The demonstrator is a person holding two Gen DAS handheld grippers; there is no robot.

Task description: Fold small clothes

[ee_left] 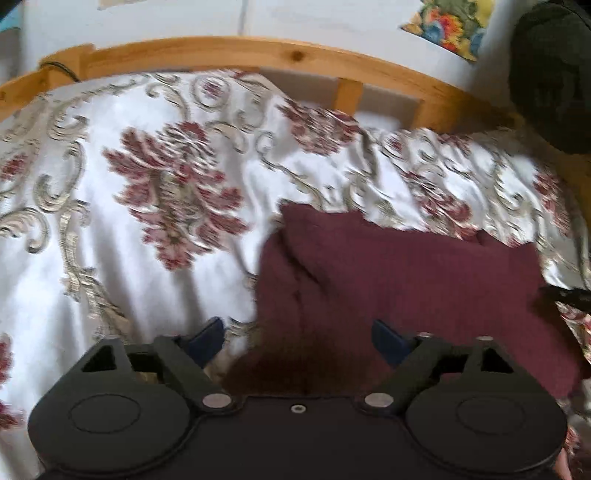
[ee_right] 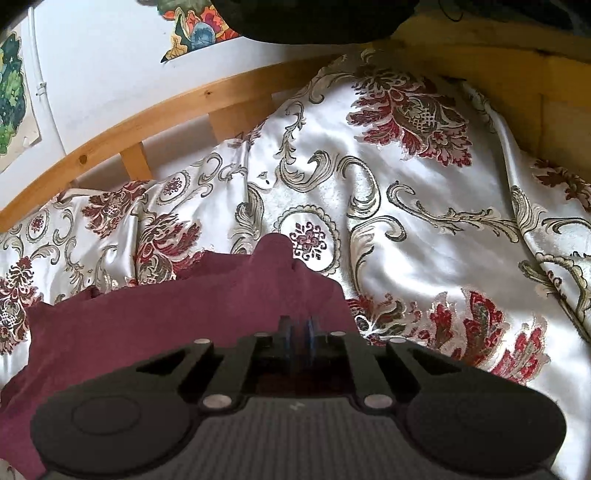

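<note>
A maroon knit garment [ee_left: 399,280] lies on a bed covered by a white satin bedspread [ee_left: 110,258] with red floral and grey scroll patterns. A wooden bed rail [ee_left: 207,55] runs along the far edge of the bed, against a white wall that carries colourful paper pictures [ee_left: 448,26].

Left tool [ee_left: 299,338]: the jaws stand wide apart. The left finger [ee_left: 208,338] is over the bedspread just beside the garment's left edge; the right finger [ee_left: 388,341] is over the maroon fabric. The garment edge sits between the fingers, but neither pad presses on it (the view is motion-blurred, so fine contact cannot be confirmed).

Right tool [ee_right: 300,328]: the jaws are nearly together, with only a narrow slit between the blue pads. Maroon fabric lies directly under and ahead of the fingertips, and a raised fold of the garment [ee_right: 275,254] stands just beyond them. Whether fabric is pinched between the pads cannot be told.

In the right wrist view, the garment extends from the tool toward the lower left, with the bedspread [ee_right: 424,240] open to the right.
</note>
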